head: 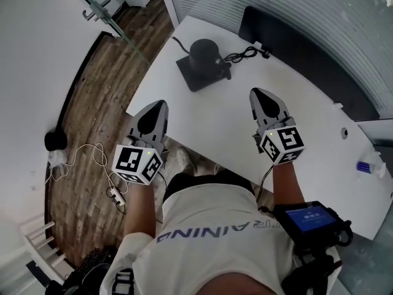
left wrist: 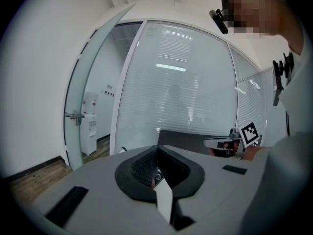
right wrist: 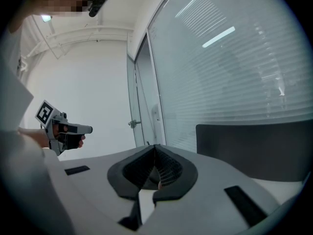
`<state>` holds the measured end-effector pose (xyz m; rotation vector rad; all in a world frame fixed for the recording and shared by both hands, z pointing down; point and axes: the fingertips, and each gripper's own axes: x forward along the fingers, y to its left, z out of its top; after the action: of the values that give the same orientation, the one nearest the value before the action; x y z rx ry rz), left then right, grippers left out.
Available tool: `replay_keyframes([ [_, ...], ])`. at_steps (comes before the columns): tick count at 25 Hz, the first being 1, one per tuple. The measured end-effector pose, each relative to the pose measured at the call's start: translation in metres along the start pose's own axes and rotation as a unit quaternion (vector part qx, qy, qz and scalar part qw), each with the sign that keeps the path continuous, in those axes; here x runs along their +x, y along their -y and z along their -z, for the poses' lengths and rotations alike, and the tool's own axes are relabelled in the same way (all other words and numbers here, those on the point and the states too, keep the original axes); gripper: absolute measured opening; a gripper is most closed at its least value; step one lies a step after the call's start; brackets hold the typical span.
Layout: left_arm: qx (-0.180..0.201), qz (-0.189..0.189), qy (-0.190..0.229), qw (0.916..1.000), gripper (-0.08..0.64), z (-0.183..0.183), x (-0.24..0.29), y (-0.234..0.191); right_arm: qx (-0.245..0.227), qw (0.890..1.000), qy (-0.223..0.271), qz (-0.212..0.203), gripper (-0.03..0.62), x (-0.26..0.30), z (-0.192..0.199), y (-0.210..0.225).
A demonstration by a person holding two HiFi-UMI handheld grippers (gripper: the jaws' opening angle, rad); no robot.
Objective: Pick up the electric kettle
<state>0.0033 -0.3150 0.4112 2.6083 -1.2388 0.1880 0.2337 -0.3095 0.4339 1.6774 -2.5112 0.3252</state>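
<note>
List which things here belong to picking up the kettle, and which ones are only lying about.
For the job:
- electric kettle
- its square base
- left gripper and right gripper, both with jaws together and empty

Lying about:
- loose cable beside the kettle
- blue-and-white object
- white cables below

A white table [head: 202, 128] stands on a wood-plank floor [head: 86, 121] that spreads toward nine o'clock. Slatted blinds [head: 295, 5] run behind the table at one o'clock, with a glass door [head: 101, 8] at eleven.
</note>
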Motion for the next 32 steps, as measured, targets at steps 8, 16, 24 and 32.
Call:
replay_keyframes([
  [8, -0.012, 0.028, -0.019, 0.9994, 0.017, 0.019, 0.005, -0.053, -0.017, 0.998, -0.015, 0.062, 0.012, 0.038, 0.009, -0.012],
  [16, -0.030, 0.015, -0.027, 0.9991, 0.017, 0.030, -0.007, -0.086, -0.040, 0.992, -0.053, 0.103, 0.092, 0.079, 0.038, -0.004],
  [24, -0.055, -0.008, -0.029, 0.9980, 0.015, 0.037, -0.017, -0.106, -0.050, 0.987, -0.086, 0.127, 0.153, 0.120, 0.073, 0.011],
  [32, -0.060, -0.030, -0.038, 0.9970, 0.017, 0.051, -0.017, -0.124, -0.079, 0.974, -0.128, 0.169, 0.153, 0.162, 0.131, 0.041],
])
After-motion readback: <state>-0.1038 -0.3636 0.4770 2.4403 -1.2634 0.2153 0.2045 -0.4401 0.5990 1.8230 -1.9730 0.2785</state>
